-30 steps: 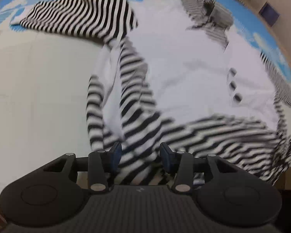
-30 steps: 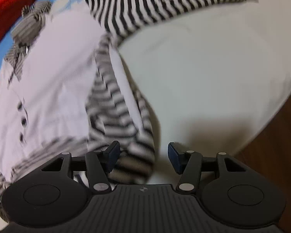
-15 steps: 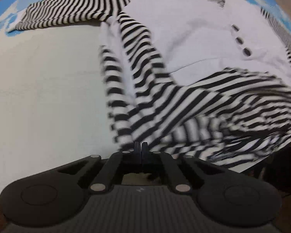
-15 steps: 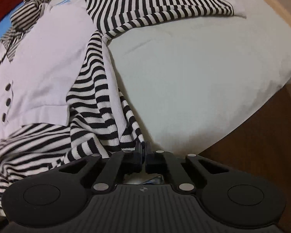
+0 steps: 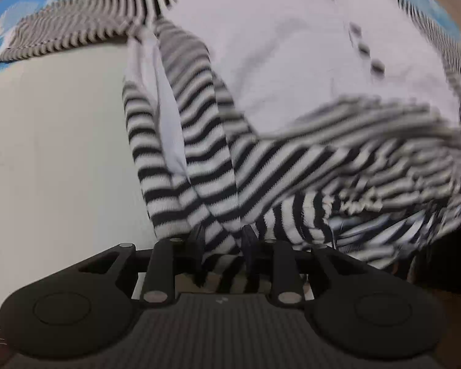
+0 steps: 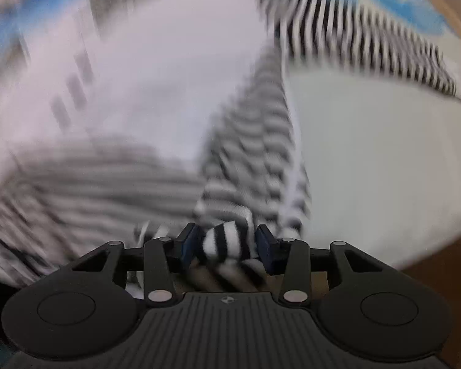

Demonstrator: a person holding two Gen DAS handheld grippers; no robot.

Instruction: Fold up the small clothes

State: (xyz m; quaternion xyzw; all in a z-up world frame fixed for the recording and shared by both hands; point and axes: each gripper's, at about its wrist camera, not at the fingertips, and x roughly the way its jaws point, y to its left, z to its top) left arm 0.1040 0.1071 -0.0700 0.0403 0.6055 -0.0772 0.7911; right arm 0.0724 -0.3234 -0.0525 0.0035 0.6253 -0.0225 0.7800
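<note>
Lay spread across a white tabletop (image 5: 55, 141), a small garment (image 5: 292, 61) with a plain white front and black-and-white striped sleeves and hem, reaching from 12 o'clock down to 6 in both wrist views. Showed a blue patterned cloth (image 5: 3, 33) at 10 o'clock past the far sleeve in the left view, and again at 1 o'clock in the right. Carried three dark buttons (image 5: 365, 49) at 2 o'clock on the white front.

Sat at 6 o'clock in its own view, the left tool (image 5: 222, 236), fingers parted to a middling gap with a bunched fold of the striped hem (image 5: 218, 209) running between them; could not tell from the picture whether the pads pressed the cloth or merely flanked it.

Sat likewise at 6 o'clock, the right tool (image 6: 227, 244), blue pads (image 6: 189, 243) apart at a moderate width, a rolled lump of striped fabric (image 6: 224, 241) lying in the gap; could not tell whether gripped. Was heavily blurred over the far garment in the right view. Showed brown flooring (image 6: 445, 276) at 4 o'clock beyond the tabletop edge.
</note>
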